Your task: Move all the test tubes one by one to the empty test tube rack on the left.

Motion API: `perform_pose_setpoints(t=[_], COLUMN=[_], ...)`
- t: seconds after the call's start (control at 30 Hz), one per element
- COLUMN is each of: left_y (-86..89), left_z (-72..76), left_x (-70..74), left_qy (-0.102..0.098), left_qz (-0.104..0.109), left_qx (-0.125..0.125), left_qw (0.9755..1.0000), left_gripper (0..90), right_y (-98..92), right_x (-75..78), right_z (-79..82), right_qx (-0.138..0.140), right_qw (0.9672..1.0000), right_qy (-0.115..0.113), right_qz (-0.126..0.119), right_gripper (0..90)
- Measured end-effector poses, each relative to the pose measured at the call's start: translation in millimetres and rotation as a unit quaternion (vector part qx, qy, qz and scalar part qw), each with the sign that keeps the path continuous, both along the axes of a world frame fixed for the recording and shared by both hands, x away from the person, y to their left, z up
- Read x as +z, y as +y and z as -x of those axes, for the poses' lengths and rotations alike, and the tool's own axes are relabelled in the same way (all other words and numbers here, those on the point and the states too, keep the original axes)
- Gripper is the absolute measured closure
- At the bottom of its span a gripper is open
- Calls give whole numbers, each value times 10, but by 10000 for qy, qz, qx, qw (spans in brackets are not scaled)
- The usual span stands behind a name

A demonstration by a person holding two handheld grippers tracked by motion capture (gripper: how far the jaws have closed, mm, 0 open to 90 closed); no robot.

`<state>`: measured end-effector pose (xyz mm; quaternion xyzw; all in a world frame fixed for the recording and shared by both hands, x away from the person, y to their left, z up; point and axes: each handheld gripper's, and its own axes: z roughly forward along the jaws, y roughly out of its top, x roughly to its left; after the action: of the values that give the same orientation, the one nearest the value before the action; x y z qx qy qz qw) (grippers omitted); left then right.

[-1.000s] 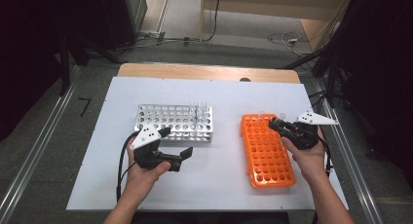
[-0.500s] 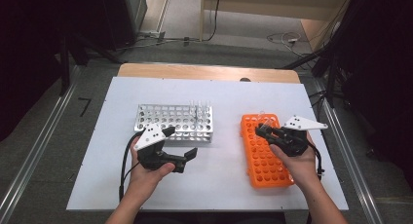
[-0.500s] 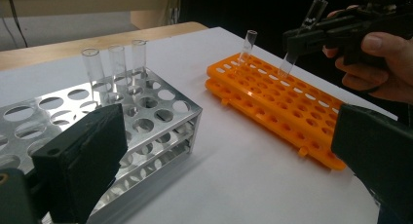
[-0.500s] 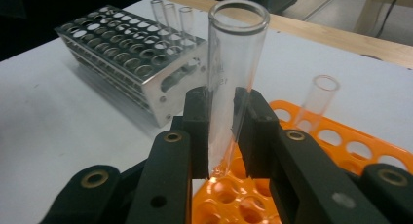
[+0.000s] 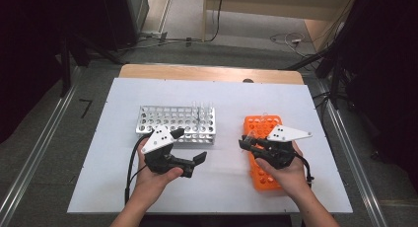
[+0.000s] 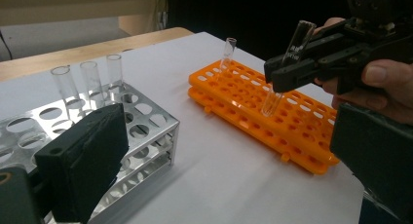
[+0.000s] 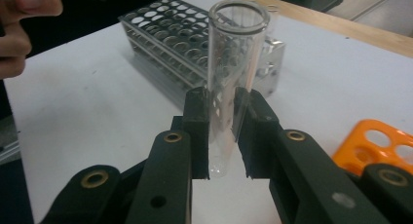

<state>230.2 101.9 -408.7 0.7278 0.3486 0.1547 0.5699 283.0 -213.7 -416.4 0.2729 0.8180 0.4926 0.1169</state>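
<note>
I'm holding the tube [image 7: 233,83] clamped in the right gripper [image 7: 221,136], just above the orange rack [image 6: 272,117]; tilted as it is, it risks catching a hole rim and slipping

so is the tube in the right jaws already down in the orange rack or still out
Out. The glass tube, clamped in the right gripper, hangs tilted with its rounded bottom just above the orange rack, not seated in a hole.

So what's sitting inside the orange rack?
One clear tube stands in the orange rack at its far end. The right tongs hold another tube above it. The hand covers the near holes.
</note>
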Motion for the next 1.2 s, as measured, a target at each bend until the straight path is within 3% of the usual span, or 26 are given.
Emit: perform_pose_setpoints(t=[0.5, 0.73, 1.2], left_y=[-207, -334, -464], left_z=[51, 85, 169], left_x=[32, 28, 33], left_qy=[32, 25, -298], left_qz=[11, -146, -183], left_qx=[-287, -393, -788], left_qw=[9996, 9991, 9963], left_gripper=[71, 234, 607], right_y=[394, 504, 609], right_x=[-50, -51, -45], right_z=[237, 317, 411], right_qx=[620, 813, 986], right_qw=[9979, 9965, 9948], right_qy=[28, 27, 88], right_qz=[170, 215, 238], right_gripper=[737, 737, 737])
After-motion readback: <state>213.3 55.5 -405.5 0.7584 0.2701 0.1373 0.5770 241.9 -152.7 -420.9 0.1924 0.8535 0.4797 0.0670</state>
